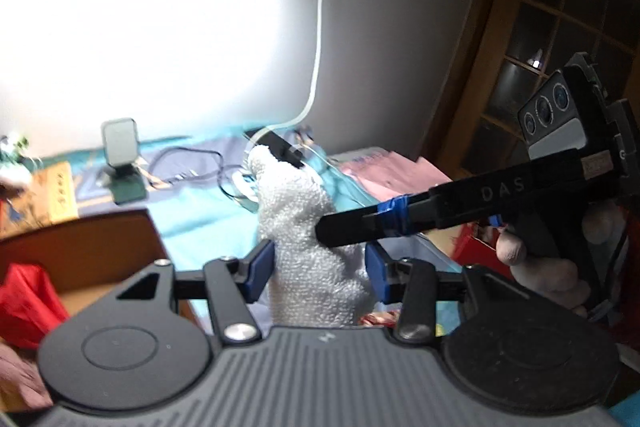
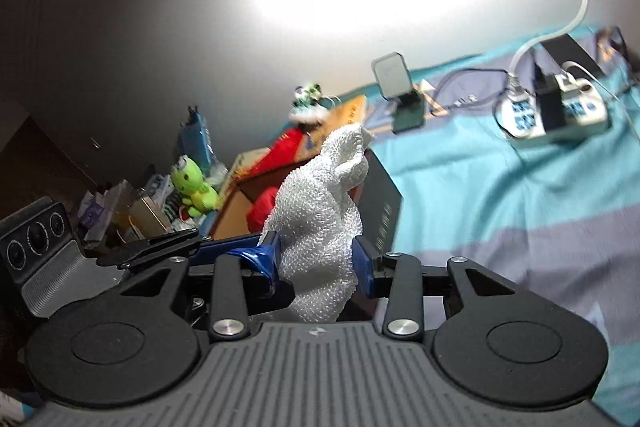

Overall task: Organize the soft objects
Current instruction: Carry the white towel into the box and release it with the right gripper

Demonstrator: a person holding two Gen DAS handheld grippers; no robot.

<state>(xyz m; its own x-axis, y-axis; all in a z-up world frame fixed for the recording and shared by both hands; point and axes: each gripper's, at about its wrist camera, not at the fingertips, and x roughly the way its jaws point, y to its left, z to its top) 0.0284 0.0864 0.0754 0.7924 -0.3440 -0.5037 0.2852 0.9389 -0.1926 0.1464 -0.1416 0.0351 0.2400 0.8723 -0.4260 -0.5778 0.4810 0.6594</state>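
A white terry cloth (image 1: 298, 227) stands bunched between the blue pads of my left gripper (image 1: 320, 267), which is shut on it. My right gripper (image 1: 332, 231) reaches in from the right and also touches the cloth. In the right wrist view the same white cloth (image 2: 320, 219) is pinched between the pads of my right gripper (image 2: 316, 263), with my left gripper's finger (image 2: 224, 249) beside it. An open cardboard box (image 1: 100, 247) with a red soft item (image 1: 28, 303) sits at the left; it also shows in the right wrist view (image 2: 236, 207).
A teal and grey bedspread (image 2: 500, 187) covers the surface. A power strip (image 2: 556, 111) with cables, a small stand device (image 2: 400, 87), a green plush toy (image 2: 192, 187) and a pink cloth (image 1: 392, 171) lie around. A wooden glass door (image 1: 540, 27) stands at the right.
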